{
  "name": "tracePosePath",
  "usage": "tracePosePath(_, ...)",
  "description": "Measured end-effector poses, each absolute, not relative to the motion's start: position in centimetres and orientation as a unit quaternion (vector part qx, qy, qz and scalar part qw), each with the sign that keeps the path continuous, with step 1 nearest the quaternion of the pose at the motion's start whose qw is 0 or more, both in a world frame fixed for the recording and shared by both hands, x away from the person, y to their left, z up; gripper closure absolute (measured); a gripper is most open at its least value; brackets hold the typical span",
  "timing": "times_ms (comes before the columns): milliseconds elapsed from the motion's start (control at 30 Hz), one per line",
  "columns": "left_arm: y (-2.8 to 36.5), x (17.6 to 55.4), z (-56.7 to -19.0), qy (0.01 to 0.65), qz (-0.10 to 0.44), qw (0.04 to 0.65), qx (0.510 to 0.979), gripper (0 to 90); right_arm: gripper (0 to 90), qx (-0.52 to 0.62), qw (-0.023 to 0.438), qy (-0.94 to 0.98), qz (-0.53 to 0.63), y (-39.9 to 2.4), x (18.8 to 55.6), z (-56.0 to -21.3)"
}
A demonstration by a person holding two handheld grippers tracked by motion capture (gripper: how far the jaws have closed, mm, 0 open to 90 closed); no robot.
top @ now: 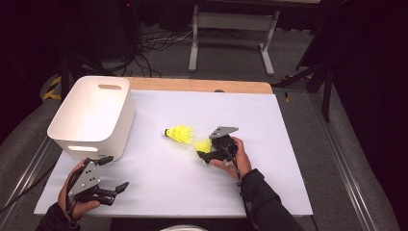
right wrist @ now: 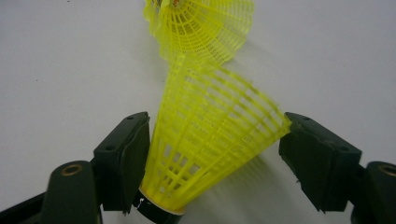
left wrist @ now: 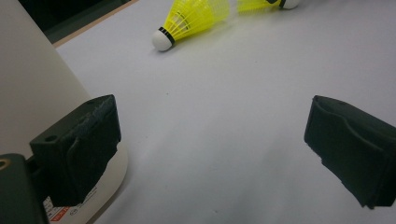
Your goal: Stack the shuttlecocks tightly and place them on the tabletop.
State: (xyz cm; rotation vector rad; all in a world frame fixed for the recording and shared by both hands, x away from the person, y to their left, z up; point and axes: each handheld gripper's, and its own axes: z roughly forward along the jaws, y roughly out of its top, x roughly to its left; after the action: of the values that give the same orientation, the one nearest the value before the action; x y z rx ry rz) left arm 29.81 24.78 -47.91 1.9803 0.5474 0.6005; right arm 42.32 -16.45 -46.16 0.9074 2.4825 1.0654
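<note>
Both shuttlecocks on counter, none in white bin (top: 91, 115). Right claw (right wrist: 212, 154) wide around near shuttlecock (right wrist: 210, 144), grip unclear. Left claw (left wrist: 210, 154) wide, empty.

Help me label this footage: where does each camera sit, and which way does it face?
High view: above the person's side, looking forward and down on the table; both forearms show.
Left gripper view: rides the left gripper, facing a shuttlecock beside the white bin.
Right gripper view: rides the right gripper, around the nearer shuttlecock.
All share the shuttlecocks.
</note>
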Motion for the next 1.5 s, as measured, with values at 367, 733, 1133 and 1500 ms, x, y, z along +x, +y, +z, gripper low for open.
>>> tracePosePath(367,24.7,30.0,-48.0,0.224,0.244,0.478,0.814,4.5,24.6,0.277,0.176,0.861,0.389,-16.6,43.4,-43.2)
tracePosePath(733,24.7,30.0,-48.1,0.221,0.238,0.477,0.816,4.6,45.0,0.201,0.14,0.92,0.304,-14.4,45.0,-42.7)
tracePosePath(1133,24.6,30.0,-48.1,0.221,0.239,0.473,0.819,4.7,84.2,0.19,0.133,0.923,0.308,-14.7,44.8,-41.5)
tracePosePath(1500,24.6,30.0,-48.1,0.221,0.241,0.472,0.819,4.8,88.6,0.221,0.182,0.885,0.368,-14.4,45.1,-39.9)
